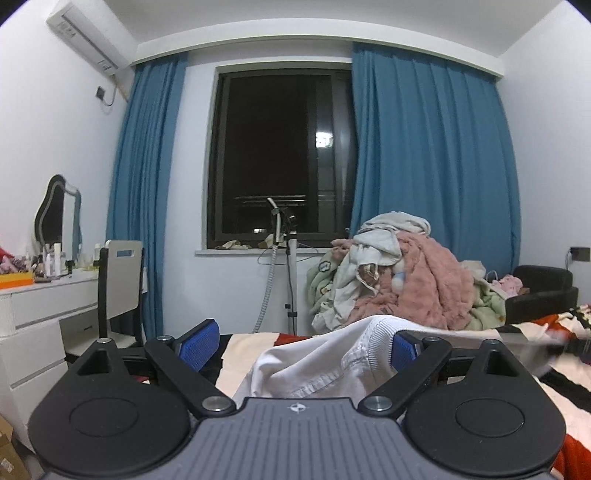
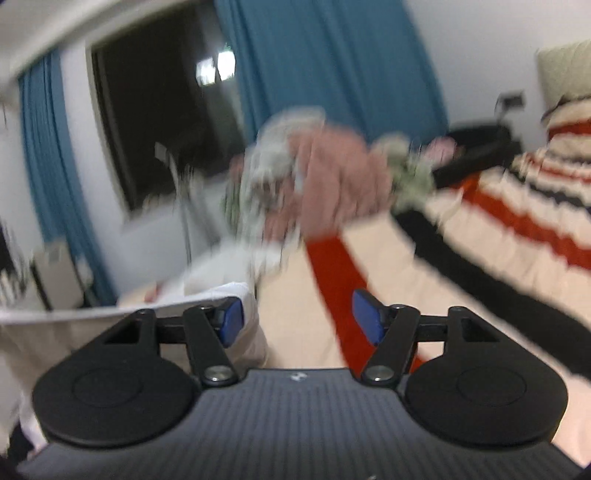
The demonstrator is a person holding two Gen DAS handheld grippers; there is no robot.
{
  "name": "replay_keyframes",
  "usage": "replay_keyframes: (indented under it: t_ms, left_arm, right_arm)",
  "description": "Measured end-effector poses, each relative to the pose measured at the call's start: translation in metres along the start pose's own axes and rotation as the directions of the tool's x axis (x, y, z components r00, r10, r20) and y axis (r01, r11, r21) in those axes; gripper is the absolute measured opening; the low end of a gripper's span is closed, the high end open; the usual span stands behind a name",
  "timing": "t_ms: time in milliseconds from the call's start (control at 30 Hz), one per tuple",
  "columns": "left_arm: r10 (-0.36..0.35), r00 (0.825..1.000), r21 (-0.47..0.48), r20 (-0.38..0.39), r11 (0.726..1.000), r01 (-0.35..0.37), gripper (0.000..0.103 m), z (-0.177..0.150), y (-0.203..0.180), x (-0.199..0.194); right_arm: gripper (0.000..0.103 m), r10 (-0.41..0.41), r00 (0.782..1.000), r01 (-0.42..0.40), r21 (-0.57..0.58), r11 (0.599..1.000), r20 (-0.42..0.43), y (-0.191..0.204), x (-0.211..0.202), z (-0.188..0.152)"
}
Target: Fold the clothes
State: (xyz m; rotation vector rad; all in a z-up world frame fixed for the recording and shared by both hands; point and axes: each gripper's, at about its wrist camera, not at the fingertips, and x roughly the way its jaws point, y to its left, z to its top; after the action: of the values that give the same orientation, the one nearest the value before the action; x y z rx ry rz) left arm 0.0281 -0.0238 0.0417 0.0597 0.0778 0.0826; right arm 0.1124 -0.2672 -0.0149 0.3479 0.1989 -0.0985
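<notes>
White cloth, a garment with a ribbed edge and a stitched seam, lies bunched right in front of the left tool, lapping over the inner face of its right-hand blue pad. That tool's pads stand wide apart; the other pad is bare, and nothing is pinched between the two. From the bunch, a strip of the cloth stretches off to the right across the bed, which wears a cover striped in cream, red and black.

Seen from the right tool, the picture is smeared by motion. Its pads are also spread wide, with the striped bed cover showing in the gap. The white garment lies against the outer side of its left pad and runs away to the left edge; whether it is caught anywhere I cannot tell.

Beyond the foot of the bed, a heap of laundry in pink, grey and pale green sits piled before the blue curtains. A dark window fills the far wall, a chair stands at a white worktop on the left, and an air conditioner hangs high above it.
</notes>
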Motion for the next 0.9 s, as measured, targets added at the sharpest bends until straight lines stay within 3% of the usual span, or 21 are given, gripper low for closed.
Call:
replay_keyframes:
  t_ms: [67,133,333,567,700,833,900]
  left_arm:
    - [-0.011,1.0,0.029,-0.017,1.0,0.012,0.095,-0.004,-0.006,0.004]
    - [0.002,0.999,0.065,-0.051,0.998,0.001,0.095,-0.01,-0.011,0.01]
    - [0.011,0.978,0.16,-0.206,0.987,0.023,0.094,-0.038,-0.022,0.037]
    - [-0.089,0.946,0.112,-0.313,0.985,0.13,0.096,-0.056,-0.019,0.06]
    - [0.029,0.942,0.187,-0.334,0.982,0.036,0.094,-0.066,-0.027,0.081]
    - [0.11,0.932,0.044,-0.345,0.994,-0.101,0.094,-0.064,0.007,0.091]
    - [0.132,0.936,-0.021,-0.325,0.989,-0.147,0.094,-0.058,0.024,0.089]
  right_arm:
    - [0.066,-0.024,0.994,0.028,-0.04,0.999,0.104,0.004,-0.012,0.004]
    - [0.066,-0.031,0.988,0.044,-0.079,0.996,0.153,0.005,-0.016,0.007]
    - [0.066,-0.017,0.984,0.045,-0.151,0.987,0.179,0.012,-0.02,0.003]
    - [0.066,0.022,0.979,0.024,-0.218,0.976,0.203,0.025,-0.033,-0.003]
    - [0.066,0.032,0.98,0.013,-0.222,0.975,0.197,0.024,-0.033,-0.002]
    - [0.066,-0.006,0.99,0.043,-0.264,0.963,0.141,0.022,-0.023,-0.008]
    - [0.066,-0.015,0.999,0.025,-0.312,0.95,0.036,0.026,-0.008,-0.016]
